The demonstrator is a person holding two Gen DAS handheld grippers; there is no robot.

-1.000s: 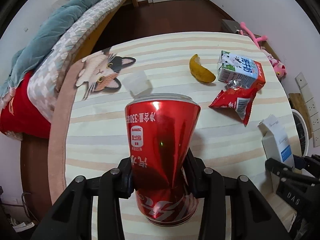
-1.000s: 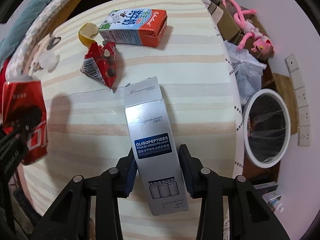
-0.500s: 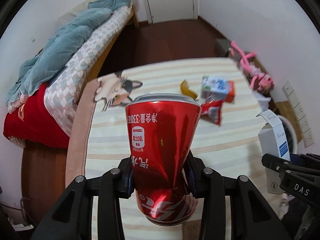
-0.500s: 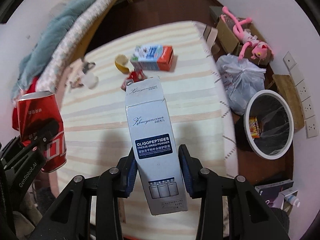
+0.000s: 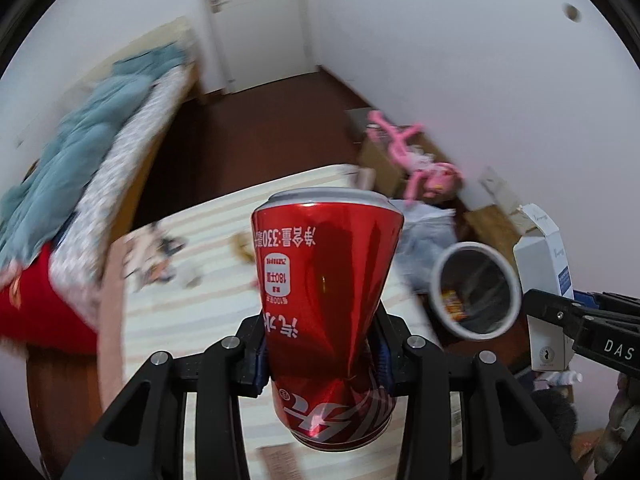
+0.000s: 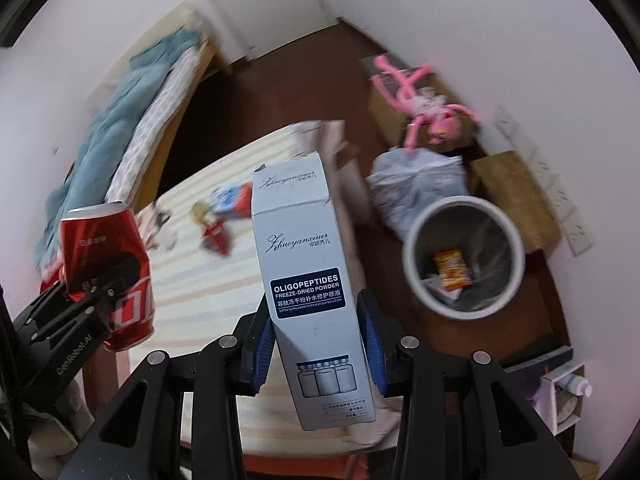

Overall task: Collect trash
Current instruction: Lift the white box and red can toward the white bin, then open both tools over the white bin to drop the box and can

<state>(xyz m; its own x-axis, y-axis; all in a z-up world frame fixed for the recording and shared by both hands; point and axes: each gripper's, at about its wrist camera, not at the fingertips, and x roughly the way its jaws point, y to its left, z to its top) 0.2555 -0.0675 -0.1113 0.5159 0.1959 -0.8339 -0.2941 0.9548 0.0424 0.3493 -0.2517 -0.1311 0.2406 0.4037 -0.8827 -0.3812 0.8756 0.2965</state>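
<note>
My left gripper (image 5: 320,354) is shut on a dented red soda can (image 5: 326,304), held high above the striped table (image 5: 192,320). My right gripper (image 6: 318,338) is shut on a tall white carton (image 6: 308,280) marked "Oligopeptides", also lifted off the table. Each wrist view catches the other load: the carton (image 5: 542,256) at the right edge, the can (image 6: 106,268) at the left. A white round bin (image 6: 464,256) stands on the floor to the right of the table, with an orange wrapper (image 6: 450,268) inside. On the table lie a milk carton (image 6: 236,202), a red snack bag (image 6: 216,238) and a banana peel (image 6: 198,212), all blurred.
A grey plastic bag (image 6: 416,180) sits on the floor beside the bin (image 5: 476,288). Behind it are a pink plush toy (image 6: 420,96) and cardboard boxes (image 6: 516,200). A bed (image 6: 132,128) with a teal blanket runs along the left wall. A white door (image 5: 256,20) is at the back.
Both grippers have risen and tilted up with the can and the carton still held. The table has dropped away below, and the bin now shows closer to the right of both loads.
</note>
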